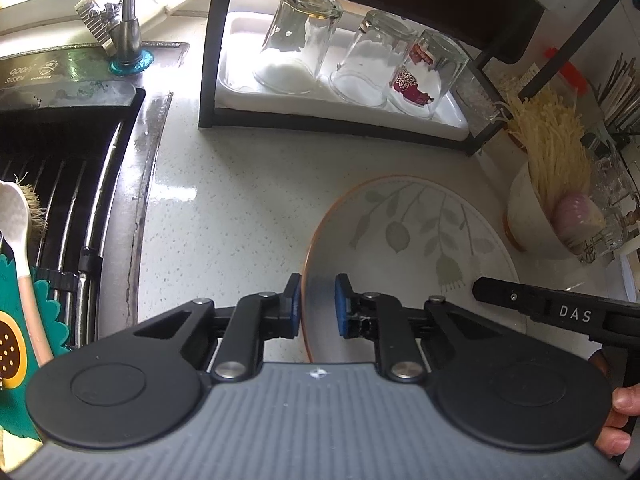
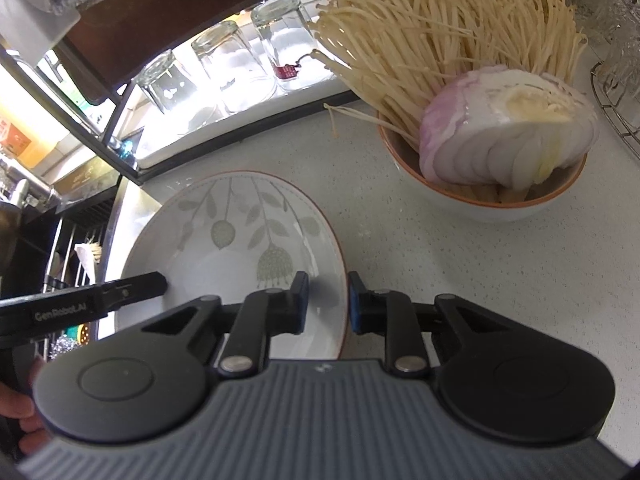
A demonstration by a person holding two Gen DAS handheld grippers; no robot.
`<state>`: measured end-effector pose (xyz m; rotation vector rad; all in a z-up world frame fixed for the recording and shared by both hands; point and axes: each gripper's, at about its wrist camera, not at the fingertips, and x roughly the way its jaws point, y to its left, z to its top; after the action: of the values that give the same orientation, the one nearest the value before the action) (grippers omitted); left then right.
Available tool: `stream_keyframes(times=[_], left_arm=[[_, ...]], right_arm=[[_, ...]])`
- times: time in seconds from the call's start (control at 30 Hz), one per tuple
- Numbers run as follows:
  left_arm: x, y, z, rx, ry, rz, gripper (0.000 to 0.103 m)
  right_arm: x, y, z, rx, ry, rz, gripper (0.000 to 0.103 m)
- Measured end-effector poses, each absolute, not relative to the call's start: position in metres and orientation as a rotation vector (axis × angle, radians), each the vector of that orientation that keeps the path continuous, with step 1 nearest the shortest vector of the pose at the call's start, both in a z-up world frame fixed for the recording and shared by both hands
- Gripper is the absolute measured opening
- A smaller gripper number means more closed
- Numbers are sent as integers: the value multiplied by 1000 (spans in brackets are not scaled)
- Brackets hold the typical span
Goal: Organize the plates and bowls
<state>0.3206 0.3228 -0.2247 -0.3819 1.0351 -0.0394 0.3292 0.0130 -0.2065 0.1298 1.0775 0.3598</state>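
A white plate [image 1: 420, 232] with a grey leaf pattern and an orange rim lies flat on the speckled counter. My left gripper [image 1: 318, 284] straddles its left rim, one blue pad outside and one on the inner slope, shut on it. My right gripper [image 2: 328, 282] holds the opposite rim of the plate [image 2: 240, 248] the same way, shut. Each view shows one black finger of the other gripper over the plate. Behind and to the right stands a white bowl [image 2: 500, 208] filled with enoki mushrooms and a cut onion.
A sink [image 1: 60, 168] with a tap [image 1: 130, 20] lies left of the plate; a spoon [image 1: 16, 216] rests by it. Behind, a dark rack holds three upturned glasses [image 1: 300, 40] on a white tray. A wire rack [image 2: 616, 80] with glassware stands far right.
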Motion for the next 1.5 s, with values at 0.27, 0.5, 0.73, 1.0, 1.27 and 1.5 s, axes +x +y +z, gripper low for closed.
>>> stream_keyframes(times=[0.27,0.5,0.73,1.0,1.27,1.5], left_arm=[[312,318,-219,-354,1035,-55,19],[295,310,-202,-365,1014,-52,19],[280,291,-172,-322,968,-56,19],[255,270,-142,-313,908,-73,19],[222,248,-120,-317,858,-67,19],[194,228,-107,-302,833,-62,19]], right_arm=[[324,8,-203,142,1074,365,23],[312,0,-185,131,1022,377,23],[295,-17,-165,159,972,383,23],[268,-39,-137,174,907,394,23],[236,-63,-111,197,844,413,23],[213,-78,-102,203,803,421,23]])
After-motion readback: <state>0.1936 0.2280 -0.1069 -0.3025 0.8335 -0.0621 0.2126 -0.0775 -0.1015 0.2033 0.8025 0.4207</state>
